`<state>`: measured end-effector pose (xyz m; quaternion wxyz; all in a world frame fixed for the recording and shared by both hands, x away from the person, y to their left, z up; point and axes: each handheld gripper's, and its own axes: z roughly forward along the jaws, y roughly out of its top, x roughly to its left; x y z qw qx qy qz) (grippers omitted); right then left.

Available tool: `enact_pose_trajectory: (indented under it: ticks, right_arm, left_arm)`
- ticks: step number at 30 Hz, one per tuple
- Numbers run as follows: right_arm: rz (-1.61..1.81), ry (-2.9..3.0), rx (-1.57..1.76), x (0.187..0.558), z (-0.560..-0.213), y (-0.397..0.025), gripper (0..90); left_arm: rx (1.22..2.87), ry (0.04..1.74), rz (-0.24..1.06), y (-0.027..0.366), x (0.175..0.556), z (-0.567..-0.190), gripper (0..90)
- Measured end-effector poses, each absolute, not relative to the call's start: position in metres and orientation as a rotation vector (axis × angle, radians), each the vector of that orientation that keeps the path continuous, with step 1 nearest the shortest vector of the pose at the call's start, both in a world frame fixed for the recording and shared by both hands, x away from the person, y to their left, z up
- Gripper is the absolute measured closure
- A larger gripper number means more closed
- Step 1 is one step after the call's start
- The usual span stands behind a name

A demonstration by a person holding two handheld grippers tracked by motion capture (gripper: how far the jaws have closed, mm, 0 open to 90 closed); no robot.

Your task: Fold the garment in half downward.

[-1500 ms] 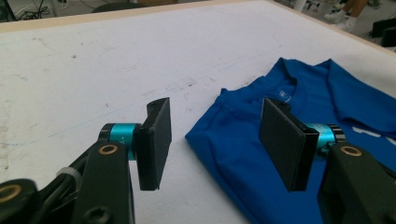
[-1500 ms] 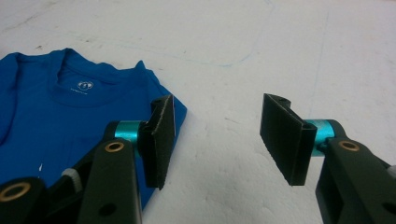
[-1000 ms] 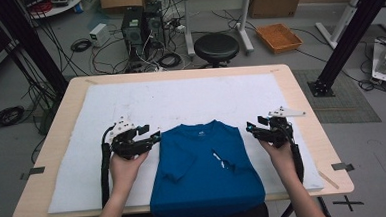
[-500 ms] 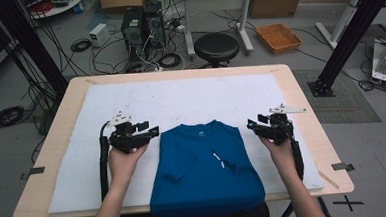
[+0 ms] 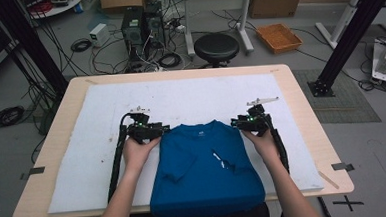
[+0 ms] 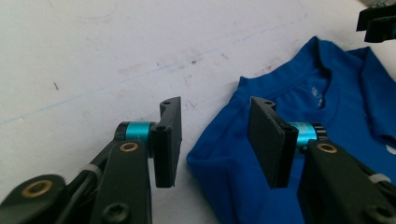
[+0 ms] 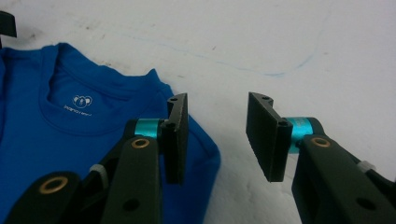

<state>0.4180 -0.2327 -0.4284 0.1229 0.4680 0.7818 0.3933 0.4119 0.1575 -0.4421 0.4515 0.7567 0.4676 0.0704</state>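
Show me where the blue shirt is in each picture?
High view: shirt bottom middle, between both grippers.
Left gripper view: right side, beyond the right finger.
Right gripper view: left side, behind the left finger.
Shared landmark: the collar with its white neck print.

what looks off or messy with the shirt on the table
The blue t-shirt isn't laid flat: its sleeves are folded inward and its hem hangs over the near edge of the table. Both tongs, left and right, are open at its shoulders.
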Motion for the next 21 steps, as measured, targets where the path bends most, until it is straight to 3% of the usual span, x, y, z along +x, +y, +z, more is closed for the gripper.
enact_pose_trajectory:
  ticks: [7, 10, 12, 15, 17, 21]
  right_arm:
    - [1.020, 2.375, 1.300, 0.421, -0.437, -0.215, 64.6]
    - [0.967, 2.396, 1.234, 0.419, -0.440, -0.210, 78.6]
    - [0.949, 2.379, 1.216, 0.417, -0.440, -0.210, 86.3]
    - [0.966, 2.350, 1.234, 0.417, -0.439, -0.216, 87.4]
    - [0.991, 2.328, 1.253, 0.417, -0.437, -0.220, 87.1]
    - [1.052, 2.277, 1.291, 0.419, -0.432, -0.224, 72.7]
  left_arm:
    - [1.913, 1.162, 0.171, 0.152, 0.414, -0.449, 57.9]
    - [1.937, 1.163, 0.211, 0.152, 0.414, -0.449, 67.0]
    - [1.947, 1.160, 0.226, 0.151, 0.413, -0.449, 78.3]
    - [1.945, 1.147, 0.241, 0.151, 0.412, -0.448, 86.9]
    - [1.930, 1.143, 0.242, 0.151, 0.412, -0.446, 86.7]
    - [1.906, 1.151, 0.223, 0.151, 0.416, -0.446, 67.2]
